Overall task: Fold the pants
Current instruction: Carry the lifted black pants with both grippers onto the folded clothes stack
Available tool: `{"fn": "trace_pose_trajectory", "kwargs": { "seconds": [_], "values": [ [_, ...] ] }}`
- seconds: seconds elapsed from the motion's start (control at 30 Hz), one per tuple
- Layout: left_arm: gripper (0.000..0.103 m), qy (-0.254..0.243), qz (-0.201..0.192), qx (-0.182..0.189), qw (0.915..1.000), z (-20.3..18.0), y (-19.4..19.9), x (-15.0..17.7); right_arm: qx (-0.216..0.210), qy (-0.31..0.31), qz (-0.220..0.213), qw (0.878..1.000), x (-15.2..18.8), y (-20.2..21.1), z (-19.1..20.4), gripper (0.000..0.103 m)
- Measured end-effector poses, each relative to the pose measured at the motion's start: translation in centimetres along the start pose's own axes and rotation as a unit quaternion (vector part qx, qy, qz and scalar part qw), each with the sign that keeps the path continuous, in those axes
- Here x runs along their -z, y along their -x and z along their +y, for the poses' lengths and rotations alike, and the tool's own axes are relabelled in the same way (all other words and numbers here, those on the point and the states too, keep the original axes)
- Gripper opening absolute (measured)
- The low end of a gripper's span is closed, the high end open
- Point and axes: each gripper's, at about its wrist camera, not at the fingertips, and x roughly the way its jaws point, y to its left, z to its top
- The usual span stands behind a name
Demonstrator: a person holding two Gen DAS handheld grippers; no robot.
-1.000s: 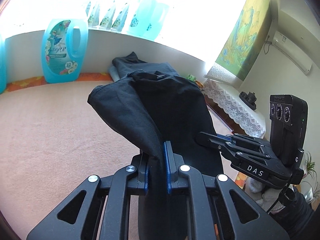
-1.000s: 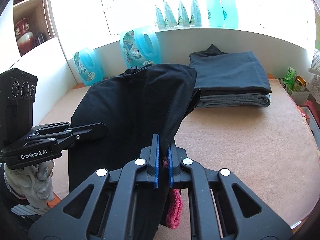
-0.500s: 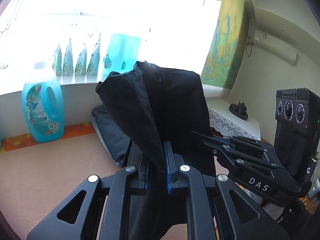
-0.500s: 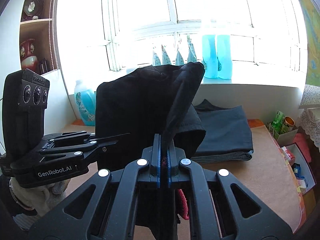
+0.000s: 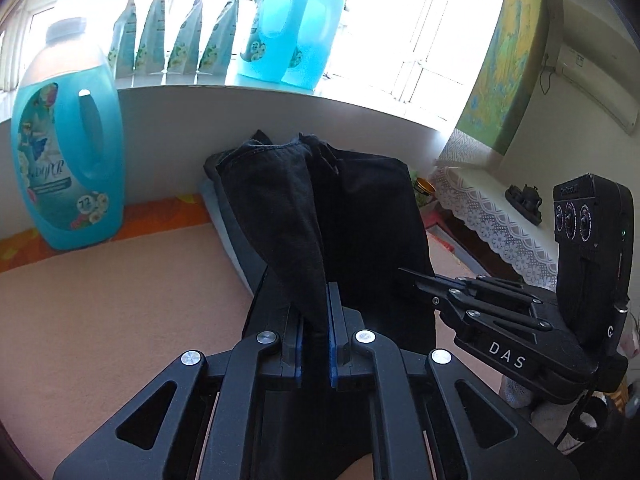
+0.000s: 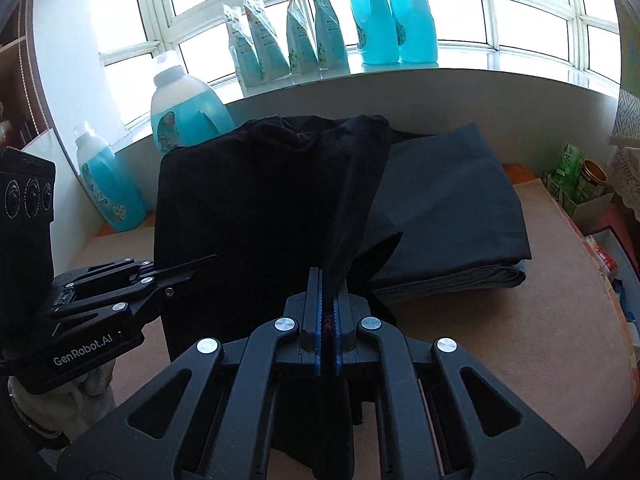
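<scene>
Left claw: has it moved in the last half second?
Yes. The left claw, shut on the black pants, has dropped and tipped down: the big detergent bottle and windowsill sit higher and closer in its view.

Black pants (image 6: 256, 208) matt woven cloth; table cover (image 5: 120, 300) peach, napped; detergent bottle (image 5: 68, 160) glossy translucent plastic.

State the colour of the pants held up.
Black pants, clearest in the right wrist view.
</scene>
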Motion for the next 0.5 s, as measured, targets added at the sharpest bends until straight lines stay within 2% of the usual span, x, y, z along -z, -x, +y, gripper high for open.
{"fn": "trace_pose_trajectory", "kwargs": {
  "seconds": [0.07, 0.13, 0.17, 0.2, 0.23, 0.27, 0.3, 0.5],
  "values": [
    [0.007, 0.013, 0.005, 0.001, 0.9999, 1.1, -0.9, -0.5, 0.007, -0.002, 0.005, 1.000, -0.2, -1.6, -0.9, 0.005],
    [0.007, 0.014, 0.004, -0.006, 0.9999, 1.9, -1.5, -0.7, 0.011, -0.003, 0.008, 1.000, -0.5, -2.6, -1.8, 0.011],
    [0.007, 0.015, 0.004, -0.009, 0.9998, 2.4, -1.7, -0.8, 0.011, -0.010, 0.011, 1.000, -0.6, -2.7, -2.3, 0.017],
    [0.007, 0.019, 0.004, -0.011, 0.9998, 2.9, -2.0, -0.8, 0.009, -0.018, 0.010, 1.000, -0.6, -2.6, -2.8, 0.033],
    [0.007, 0.026, 0.005, -0.011, 0.9996, 3.6, -2.2, -0.9, 0.002, -0.024, 0.002, 1.000, -0.7, -2.4, -3.4, 0.041],
    [0.007, 0.034, 0.005, -0.010, 0.9994, 4.2, -2.4, -0.8, -0.003, -0.026, -0.002, 1.000, -0.5, -2.2, -3.9, 0.056],
    [0.007, 0.038, 0.005, -0.012, 0.9992, 4.8, -2.5, -0.7, -0.005, -0.026, 0.000, 1.000, -0.4, -2.1, -4.2, 0.061],
    [0.007, 0.069, 0.007, -0.021, 0.9974, 7.8, -3.5, -0.2, -0.060, -0.033, 0.059, 0.996, 0.3, -5.2, -5.2, 0.064]
  ]
}}
